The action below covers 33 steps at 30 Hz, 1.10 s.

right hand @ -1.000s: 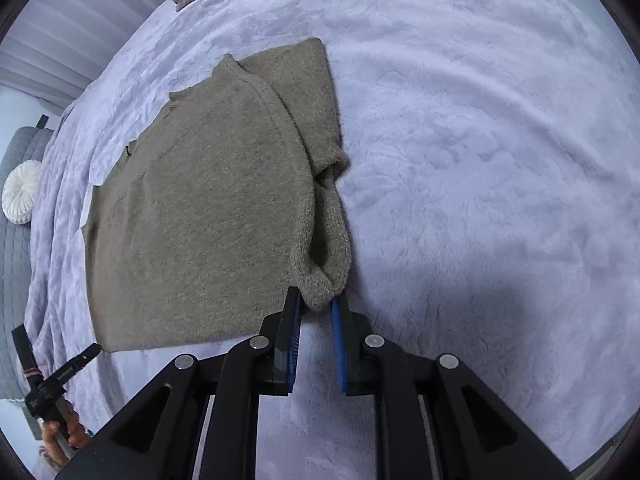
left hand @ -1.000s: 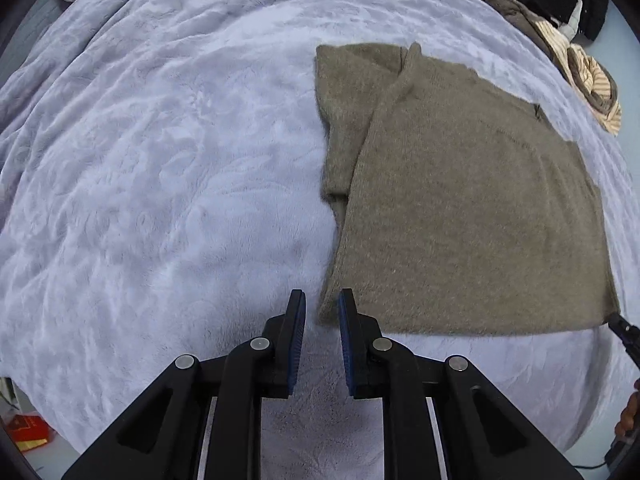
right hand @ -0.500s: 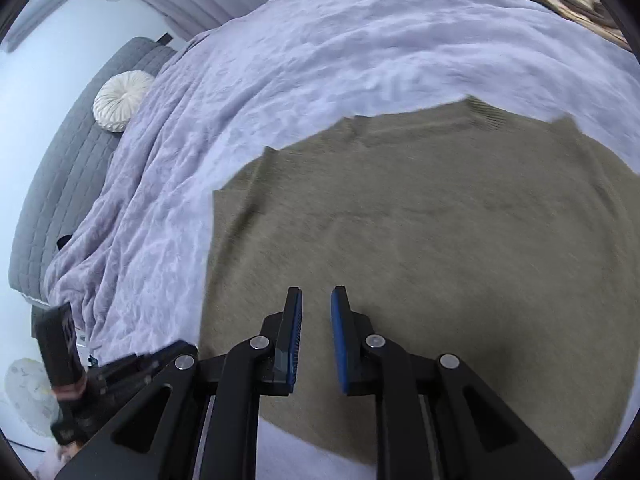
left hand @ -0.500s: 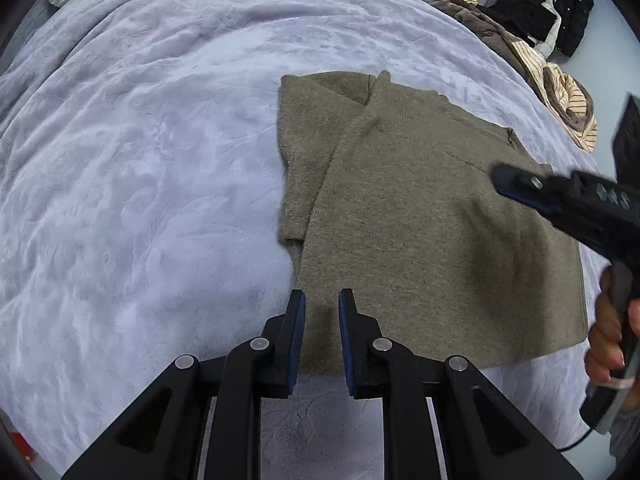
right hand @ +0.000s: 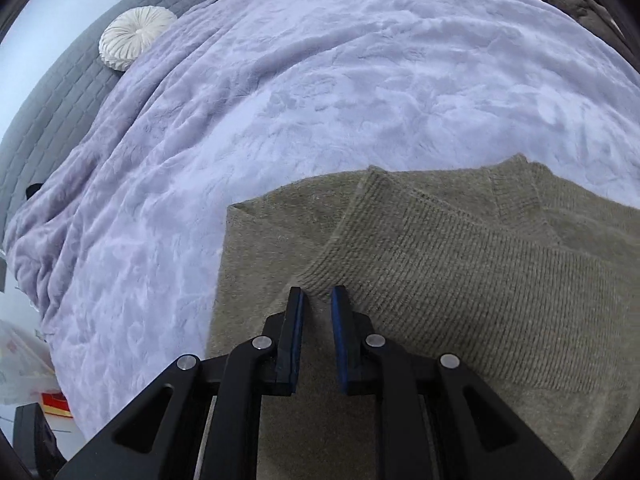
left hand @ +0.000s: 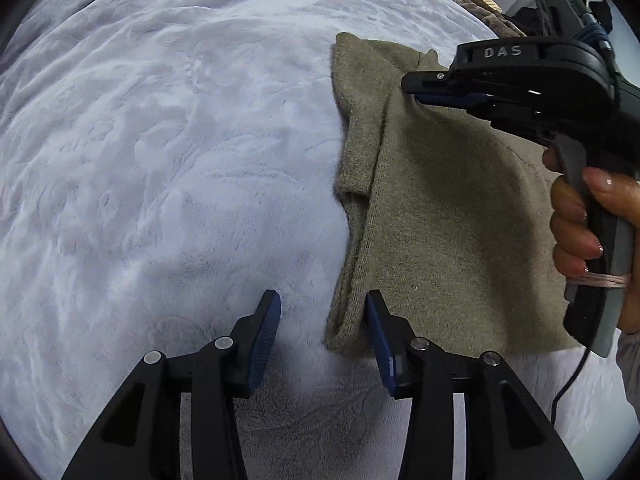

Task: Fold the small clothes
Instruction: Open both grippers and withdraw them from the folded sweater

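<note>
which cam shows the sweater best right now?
Left wrist: the sweater shows from its hem to its top edge on the blanket. Right wrist shows only a close-up of the knit by the right gripper.

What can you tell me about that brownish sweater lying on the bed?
The sweater is olive-brown fuzzy knit with a ribbed neckline, lying mostly flat on a lilac plush blanket, one sleeve folded inward along its edge. The right hand-held gripper pinches a raised fold near the shoulder. The left hand-held gripper, open, straddles its bottom corner.
</note>
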Tool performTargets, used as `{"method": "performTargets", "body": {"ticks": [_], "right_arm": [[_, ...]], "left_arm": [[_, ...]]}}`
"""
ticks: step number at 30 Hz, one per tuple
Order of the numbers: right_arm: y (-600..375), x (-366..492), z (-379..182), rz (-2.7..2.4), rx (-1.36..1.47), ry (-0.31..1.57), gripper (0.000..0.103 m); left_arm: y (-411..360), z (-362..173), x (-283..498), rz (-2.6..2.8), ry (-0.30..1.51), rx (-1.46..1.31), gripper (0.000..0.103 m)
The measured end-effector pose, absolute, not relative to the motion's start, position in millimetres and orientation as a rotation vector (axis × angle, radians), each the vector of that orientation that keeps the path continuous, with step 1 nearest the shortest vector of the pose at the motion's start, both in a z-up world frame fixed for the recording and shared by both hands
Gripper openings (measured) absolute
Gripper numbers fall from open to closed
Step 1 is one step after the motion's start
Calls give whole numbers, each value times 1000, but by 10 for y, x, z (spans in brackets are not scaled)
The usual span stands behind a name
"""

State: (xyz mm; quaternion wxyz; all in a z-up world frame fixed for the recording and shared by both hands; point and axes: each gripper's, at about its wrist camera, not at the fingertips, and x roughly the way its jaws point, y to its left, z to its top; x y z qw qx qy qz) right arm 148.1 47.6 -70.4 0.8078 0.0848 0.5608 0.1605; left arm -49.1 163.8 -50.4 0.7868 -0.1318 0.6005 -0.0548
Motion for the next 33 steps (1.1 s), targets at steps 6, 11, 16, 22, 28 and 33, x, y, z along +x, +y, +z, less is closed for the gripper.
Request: {"method": "performTargets", "body": {"ticks": [6,11,16,22,28,33], "right_arm": [[848,1253,-513,497,153,1282,27],[1020,1331,-1016,376,183,1437,25],[937,1191,-911,506,285,1402,25],[608,824,-619,474,302,1368,26],[127,249,-500,389,386,1389,38],[-114,-179,-554,324,432,1423,39]], "left_arm": [[1810,-366,-662,-80,1282,-281,54],[1982,-362,-762,-38,1306,-284,54],[2063,-370,-841,-33,1319,-267,54],[2017,-319,-809,-19,1339,-244,54],[1935,-290,-720,-12,1360,-210,54],[1797,-293,-681,-5,1387,-178,54]]}}
